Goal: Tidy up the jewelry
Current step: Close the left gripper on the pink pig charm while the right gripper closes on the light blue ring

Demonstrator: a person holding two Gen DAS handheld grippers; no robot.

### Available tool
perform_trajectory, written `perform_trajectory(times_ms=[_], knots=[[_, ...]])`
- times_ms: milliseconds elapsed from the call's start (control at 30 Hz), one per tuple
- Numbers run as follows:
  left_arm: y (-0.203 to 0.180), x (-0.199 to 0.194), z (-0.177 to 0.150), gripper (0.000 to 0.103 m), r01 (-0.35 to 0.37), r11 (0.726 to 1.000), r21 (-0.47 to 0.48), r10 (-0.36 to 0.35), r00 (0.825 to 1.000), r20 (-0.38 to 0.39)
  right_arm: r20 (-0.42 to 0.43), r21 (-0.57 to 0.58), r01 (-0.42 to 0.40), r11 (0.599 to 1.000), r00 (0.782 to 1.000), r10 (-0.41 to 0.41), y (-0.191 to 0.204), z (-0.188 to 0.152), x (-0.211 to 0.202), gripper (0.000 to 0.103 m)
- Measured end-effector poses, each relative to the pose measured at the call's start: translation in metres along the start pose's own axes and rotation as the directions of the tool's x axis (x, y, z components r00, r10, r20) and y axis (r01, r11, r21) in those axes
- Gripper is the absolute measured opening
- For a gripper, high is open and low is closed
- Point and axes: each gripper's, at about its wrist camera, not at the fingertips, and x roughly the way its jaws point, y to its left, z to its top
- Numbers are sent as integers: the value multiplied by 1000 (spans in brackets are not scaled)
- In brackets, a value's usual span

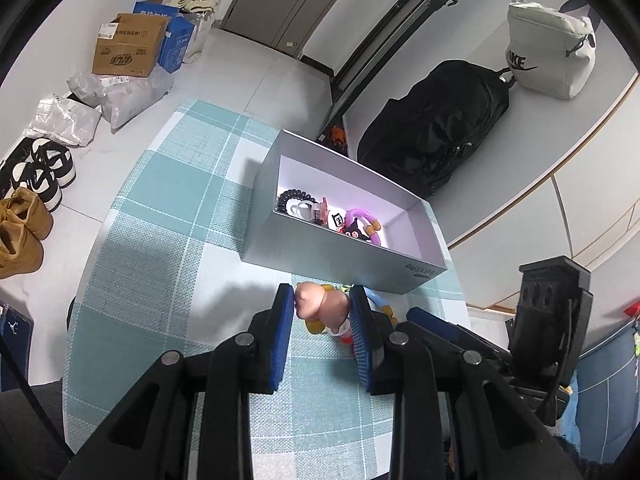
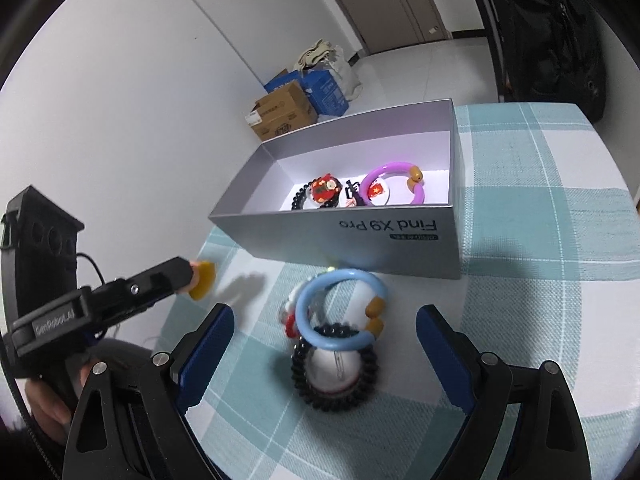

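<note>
Teal-checked tablecloth (image 1: 172,240), grey box (image 1: 320,248) — cardboard cartons (image 1: 128,46), shoes (image 1: 40,172) on floor

Both grippers black plastic w/ blue ribbed pads (image 2: 206,354), silver pivot screws (image 1: 245,338); left gripper (image 2: 202,276), left of frame, has "GenRoboAI" lettering, thin black cable, boxy black camera housing (image 2: 38,236).
</note>
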Motion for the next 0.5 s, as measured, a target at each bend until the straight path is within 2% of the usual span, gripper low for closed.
perform_trajectory(times_ms=[233, 300, 367, 433, 500], knots=[[-1, 1, -1, 23, 9, 1000, 17, -9, 1000, -11, 18, -23, 22, 1000, 1000, -22, 7, 3, 9, 91], [-1, 1, -1, 23, 13, 1000, 18, -12, 1000, -14, 16, -34, 36, 999, 999, -35, 9, 4, 12, 83], [-1, 1, -1, 23, 11, 1000, 16, -11, 1000, -15, 12, -67, 59, 996, 998, -58, 13, 3, 16, 64], [0, 2, -1, 23, 12, 1000, 12, -12, 1000, -19, -1, -99, 83, 992, 997, -83, 16, 3, 21, 59], [0, 3, 0, 23, 14, 1000, 11, -13, 1000, -21, 2, -106, 88, 990, 996, -89, 17, 2, 20, 59]])
